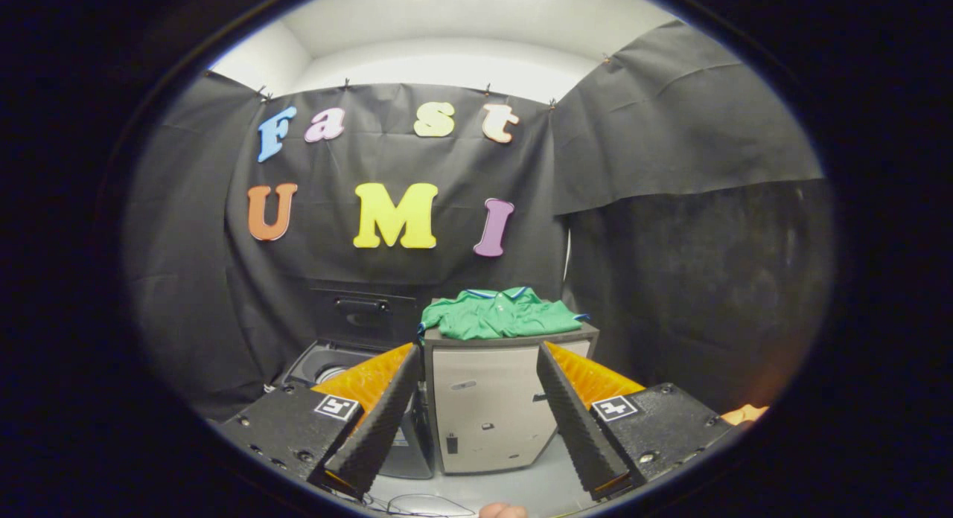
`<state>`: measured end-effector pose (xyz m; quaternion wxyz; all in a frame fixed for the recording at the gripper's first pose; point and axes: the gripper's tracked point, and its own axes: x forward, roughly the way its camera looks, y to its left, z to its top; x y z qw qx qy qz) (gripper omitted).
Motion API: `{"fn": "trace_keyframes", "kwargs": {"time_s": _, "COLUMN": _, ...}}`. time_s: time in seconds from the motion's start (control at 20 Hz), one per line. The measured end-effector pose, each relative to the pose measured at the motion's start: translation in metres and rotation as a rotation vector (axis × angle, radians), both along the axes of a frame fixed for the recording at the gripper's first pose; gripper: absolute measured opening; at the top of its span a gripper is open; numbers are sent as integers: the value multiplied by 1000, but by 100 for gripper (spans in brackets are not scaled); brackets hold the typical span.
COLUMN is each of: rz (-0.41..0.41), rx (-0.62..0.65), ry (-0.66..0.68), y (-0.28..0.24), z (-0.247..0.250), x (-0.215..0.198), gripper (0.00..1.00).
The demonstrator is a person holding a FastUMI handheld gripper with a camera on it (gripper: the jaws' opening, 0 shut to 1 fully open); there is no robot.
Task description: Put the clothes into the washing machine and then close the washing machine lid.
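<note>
Gripper (476, 421) spread wide, holding nothing, well short of green shirt (502, 315) heaped on cabinet (488, 406); best pinched mid-heap; washing machine (327, 362) lid stood open alongside.

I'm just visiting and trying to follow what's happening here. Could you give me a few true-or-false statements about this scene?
1. The crumpled green shirt lies on top of the pale boxy cabinet. True.
2. The gripper is clamped on the shirt. False: its fingers are spread open, short of it.
3. The dark washing machine has its lid raised. True.
4. The shirt is already inside the machine. False: it sits on the cabinet beside it.
</note>
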<state>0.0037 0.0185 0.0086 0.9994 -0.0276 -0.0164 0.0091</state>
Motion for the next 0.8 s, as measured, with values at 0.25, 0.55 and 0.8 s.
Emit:
{"fn": "trace_keyframes", "kwargs": {"time_s": 0.25, "rz": 9, "rx": -8, "ry": -2, "y": 2, "z": 1, "x": 5, "gripper": 99}}
{"fn": "trace_keyframes", "kwargs": {"time_s": 0.55, "rz": 3, "rx": -1, "ry": -8, "y": 6, "z": 6, "x": 8, "gripper": 99}}
{"fn": "trace_keyframes", "kwargs": {"time_s": 0.8, "rz": 12, "rx": 4, "ry": -27, "y": 15, "z": 22, "x": 19, "gripper": 99}}
